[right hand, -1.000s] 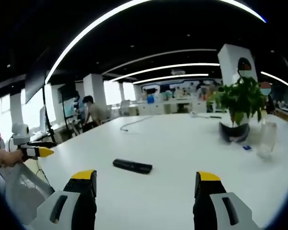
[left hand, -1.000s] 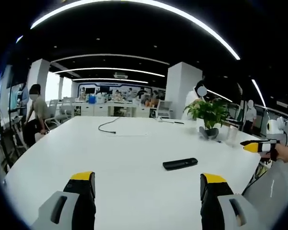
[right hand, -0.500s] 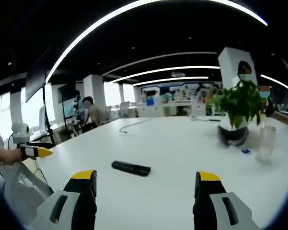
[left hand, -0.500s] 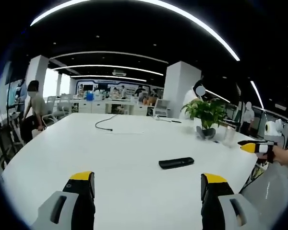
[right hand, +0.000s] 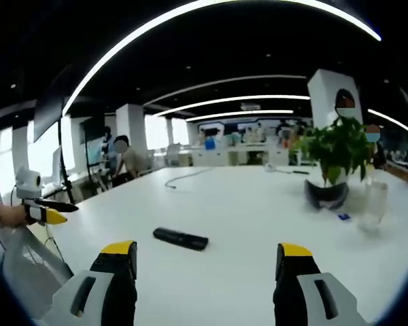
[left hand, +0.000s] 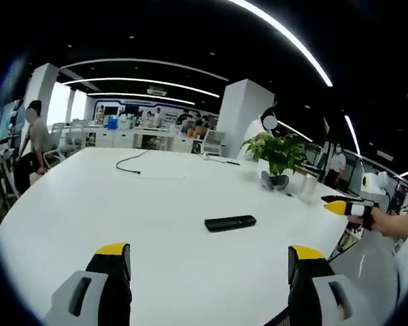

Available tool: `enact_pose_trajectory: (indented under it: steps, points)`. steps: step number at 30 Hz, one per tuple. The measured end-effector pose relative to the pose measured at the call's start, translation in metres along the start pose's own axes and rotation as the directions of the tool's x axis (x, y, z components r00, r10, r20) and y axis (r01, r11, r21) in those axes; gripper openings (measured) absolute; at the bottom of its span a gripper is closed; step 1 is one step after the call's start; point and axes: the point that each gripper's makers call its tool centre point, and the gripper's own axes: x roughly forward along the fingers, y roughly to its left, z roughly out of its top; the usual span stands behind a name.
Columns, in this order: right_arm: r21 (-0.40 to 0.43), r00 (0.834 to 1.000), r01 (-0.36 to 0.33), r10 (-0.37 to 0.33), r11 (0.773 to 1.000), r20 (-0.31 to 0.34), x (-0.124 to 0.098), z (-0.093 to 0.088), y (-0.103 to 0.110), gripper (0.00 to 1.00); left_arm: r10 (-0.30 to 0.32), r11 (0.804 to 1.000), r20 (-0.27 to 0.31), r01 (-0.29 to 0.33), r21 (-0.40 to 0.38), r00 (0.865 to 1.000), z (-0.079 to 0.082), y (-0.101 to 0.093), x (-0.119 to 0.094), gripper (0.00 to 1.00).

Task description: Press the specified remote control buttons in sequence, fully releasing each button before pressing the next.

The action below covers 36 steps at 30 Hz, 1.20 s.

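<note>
A black remote control (left hand: pixel 230 223) lies flat on the white table (left hand: pixel 122 204), ahead of my left gripper (left hand: pixel 211 261) and slightly to its right. That gripper is open, its yellow-tipped jaws wide apart with nothing between them. In the right gripper view the remote (right hand: pixel 181 238) lies ahead and to the left of my right gripper (right hand: pixel 209 257), which is also open and empty. The right gripper (left hand: pixel 340 206) enters the left gripper view at the far right. The left gripper (right hand: pixel 46 213) enters the right gripper view at the far left. Both hover well short of the remote.
A potted green plant (right hand: pixel 332 163) stands on the table beyond the remote, with a clear glass (right hand: pixel 369 204) beside it. A black cable (left hand: pixel 130 165) lies at the table's far end. People sit and stand around the office behind.
The left gripper view has shifted, so the remote now sits further left and a little higher. The right gripper view has drifted slightly. Both grippers stay open.
</note>
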Motion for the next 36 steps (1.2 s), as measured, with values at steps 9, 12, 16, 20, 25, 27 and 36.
enact_pose_trajectory:
  steps: [9,12,16,20,25,27,36]
  points:
    - [-0.007,1.0,0.015,-0.015,1.0,-0.007,0.0,0.0,-0.002,0.83,-0.118,0.986,-0.125,0.131,0.1,0.985,-0.008,-0.016,0.017,0.98]
    - [-0.011,1.0,0.013,-0.013,1.0,-0.013,0.0,-0.001,-0.001,0.83,-0.141,0.976,-0.165,0.166,0.144,0.976,-0.008,-0.02,0.028,0.97]
    - [-0.014,1.0,0.015,-0.015,1.0,-0.015,0.0,0.0,-0.001,0.83,-0.17,0.966,-0.202,0.203,0.157,0.965,-0.01,-0.025,0.043,0.97]
    - [-0.007,1.0,0.022,-0.022,1.0,-0.009,-0.001,0.001,-0.002,0.83,-0.201,0.954,-0.262,0.249,0.166,0.944,-0.018,-0.031,0.058,0.97]
    - [-0.004,1.0,0.028,-0.029,1.0,-0.007,-0.002,0.002,-0.003,0.83,-0.228,0.927,-0.315,0.305,0.219,0.921,-0.024,-0.04,0.072,0.95]
    - [-0.006,0.999,0.033,-0.033,0.999,-0.007,-0.002,0.002,-0.004,0.83,-0.231,0.919,-0.333,0.318,0.234,0.914,-0.027,-0.041,0.077,0.96]
    - [-0.008,0.999,0.034,-0.034,0.999,-0.011,-0.001,0.001,-0.006,0.82,-0.265,0.906,-0.381,0.365,0.217,0.886,-0.036,-0.048,0.092,0.97]
